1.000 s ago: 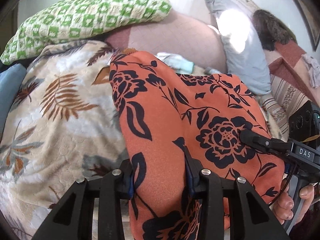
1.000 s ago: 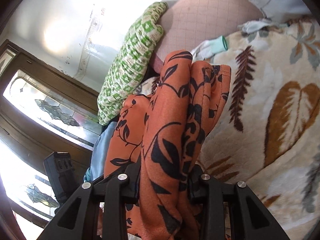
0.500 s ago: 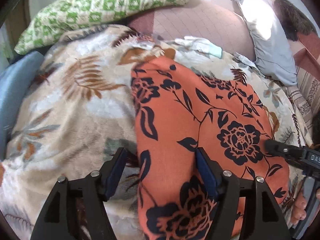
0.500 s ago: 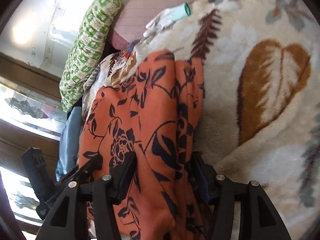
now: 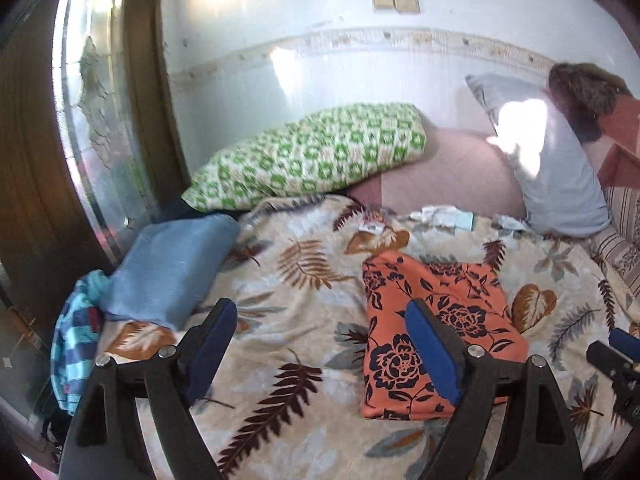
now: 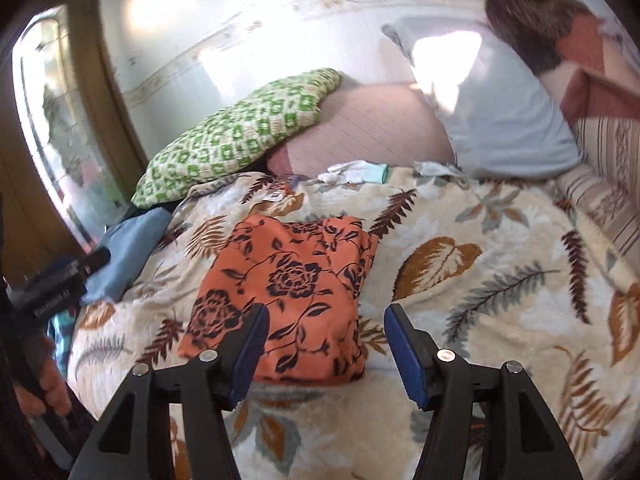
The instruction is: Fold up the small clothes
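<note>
Left tongs (image 5: 320, 344), right tongs (image 6: 322, 350): both standing apart, gripping nothing. Orange floral garment (image 6: 288, 292): lying folded on the leaf-print blanket (image 6: 480, 280), mid-bed. Step: fold apparently finishing. Next: likely fetching another piece, perhaps the blue cloth (image 5: 168, 268) at left.

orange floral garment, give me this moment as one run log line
orange floral garment: folded, flat on leaf-print blanket | left gripper: open, empty | right gripper: open, empty | folded blue cloth: untouched at left

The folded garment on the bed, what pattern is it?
Orange garment with dark navy-black roses and vines; clearest in the right wrist view.
</note>
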Demonstrator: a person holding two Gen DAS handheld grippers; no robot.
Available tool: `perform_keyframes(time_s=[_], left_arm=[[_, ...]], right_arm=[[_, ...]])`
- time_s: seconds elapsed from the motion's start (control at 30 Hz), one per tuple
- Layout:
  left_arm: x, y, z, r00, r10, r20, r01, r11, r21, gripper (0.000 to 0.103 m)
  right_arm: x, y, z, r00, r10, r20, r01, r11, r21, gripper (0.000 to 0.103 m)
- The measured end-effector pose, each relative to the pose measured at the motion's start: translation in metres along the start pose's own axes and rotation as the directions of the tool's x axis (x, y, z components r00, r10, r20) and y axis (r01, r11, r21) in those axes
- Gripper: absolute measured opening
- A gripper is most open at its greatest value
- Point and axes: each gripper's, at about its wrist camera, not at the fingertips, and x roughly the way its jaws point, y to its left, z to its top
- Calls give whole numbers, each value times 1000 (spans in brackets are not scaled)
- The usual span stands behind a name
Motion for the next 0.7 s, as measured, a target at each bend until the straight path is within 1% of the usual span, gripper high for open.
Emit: perform_keyframes(time_s=[0.1,0.2,0.23,0.3,0.43,0.63,0.7], left_arm=[[-38,11,6,998,5,56,-3,999,-35,96],[-72,20,9,994,9,112,-2,998,-68,96],[-80,22,10,992,19,123,-10,998,-70,98],[-94,25,11,991,17,132,-8,998,-64,101],[-112,31,7,991,7,136,3,997,-76,101],[-121,33,-1,992,25,121,-16,997,-76,101],[-121,33,-4,994,25,104,-18,997,-76,101]], right_arm=[[-36,23,-3,999,12,45,-10,999,-51,64],[-60,39,-4,997,25,78,-19,997,-75,64],[-67,43,-5,996,31,87,-24,997,-78,64],[-77,48,-6,995,42,95,-35,996,-78,64],[-88,55,-11,994,60,96,-53,996,-74,64],[-97,56,-15,992,77,101,-71,996,-59,64],[-98,55,-16,992,81,99,-76,995,-57,64]])
